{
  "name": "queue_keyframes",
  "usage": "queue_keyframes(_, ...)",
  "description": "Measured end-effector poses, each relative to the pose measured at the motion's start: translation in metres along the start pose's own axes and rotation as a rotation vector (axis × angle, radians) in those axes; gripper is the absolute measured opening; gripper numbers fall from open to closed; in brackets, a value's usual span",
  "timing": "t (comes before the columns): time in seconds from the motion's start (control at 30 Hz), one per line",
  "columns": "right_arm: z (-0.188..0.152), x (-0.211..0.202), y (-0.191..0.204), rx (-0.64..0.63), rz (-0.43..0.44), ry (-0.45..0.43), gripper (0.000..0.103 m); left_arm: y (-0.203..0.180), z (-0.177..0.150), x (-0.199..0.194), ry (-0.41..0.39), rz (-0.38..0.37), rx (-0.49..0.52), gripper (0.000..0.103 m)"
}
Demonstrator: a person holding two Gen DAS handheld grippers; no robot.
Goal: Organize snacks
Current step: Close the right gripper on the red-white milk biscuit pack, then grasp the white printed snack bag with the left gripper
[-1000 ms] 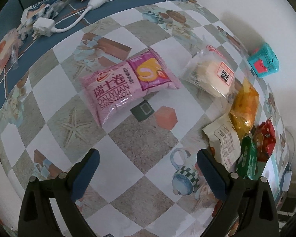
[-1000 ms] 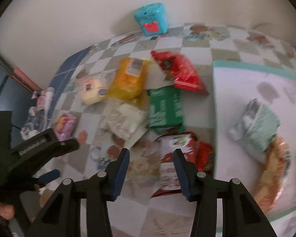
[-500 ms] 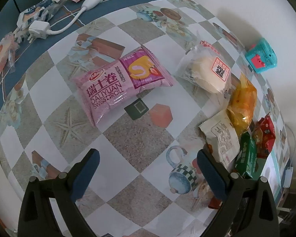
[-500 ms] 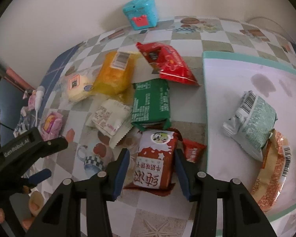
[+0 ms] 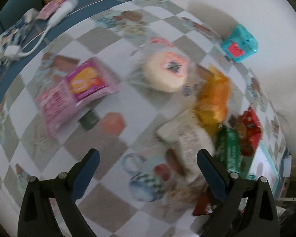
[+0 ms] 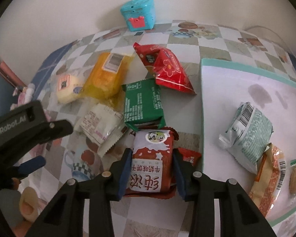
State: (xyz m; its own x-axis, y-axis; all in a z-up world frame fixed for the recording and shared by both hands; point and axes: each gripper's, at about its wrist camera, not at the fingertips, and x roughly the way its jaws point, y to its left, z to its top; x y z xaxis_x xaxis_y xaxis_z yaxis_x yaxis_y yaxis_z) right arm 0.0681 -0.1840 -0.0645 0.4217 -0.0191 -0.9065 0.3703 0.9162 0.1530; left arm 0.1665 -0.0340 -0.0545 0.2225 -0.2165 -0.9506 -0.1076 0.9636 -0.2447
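A: What has the right gripper got?

B: A brown-red pack sits between its blue pads, which press on both long sides: it is clamped on that pack. The pack has a white band with red characters, white splashes and stars, and a round panda badge near the far end. It lies on the checked surface, just left of the tray, with a small red packet touching its right side.

A: And beyond it?

B: A green pack just past it, a white wrapper to the left, then a yellow bag, a pale round cake and a red bag. A teal box stands by the wall. On the tray lies a grey-green pack with an orange one beside it.

A: The left gripper?

B: Spread wide, holding nothing, above the surface. Its view is blurred; a pink pack lies ahead on the left, well apart from the pile.
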Motion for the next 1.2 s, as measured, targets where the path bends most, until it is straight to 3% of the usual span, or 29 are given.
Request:
queue_keyframes(0.37, 0.001, 0.005, -0.007, 0.03, 0.037, 0.017, 0.042, -0.043, 0.014, 0.034, -0.012, -0.021, 0.094, 0.099)
queue_keyframes(0.57, 0.001, 0.005, -0.008, 0.027, 0.038, 0.013, 0.042, -0.058, 0.01, 0.047, 0.005, 0.04, 0.165, 0.099)
queue_keyframes(0.73, 0.0, 0.005, -0.007, 0.023, 0.033, 0.011, 0.042, -0.047, 0.012, 0.046, 0.008, 0.092, 0.164, 0.098)
queue_keyframes(0.77, -0.001, 0.005, -0.007, 0.023, 0.031, 0.011, 0.042, -0.043, 0.013, 0.045, 0.008, 0.094, 0.158, 0.096)
queue_keyframes(0.87, -0.002, 0.005, -0.006, 0.028, 0.026, 0.012, 0.042, -0.032, 0.015, 0.039, 0.005, 0.082, 0.136, 0.075)
queue_keyframes(0.93, -0.003, 0.005, -0.004, 0.022, 0.021, 0.014, 0.042, -0.032, 0.014, 0.037, 0.008, 0.086, 0.151, 0.055)
queue_keyframes(1.2, -0.01, 0.0, 0.001, 0.014, 0.01, 0.024, 0.042, -0.022, 0.008, 0.033, 0.039, 0.033, 0.121, 0.054)
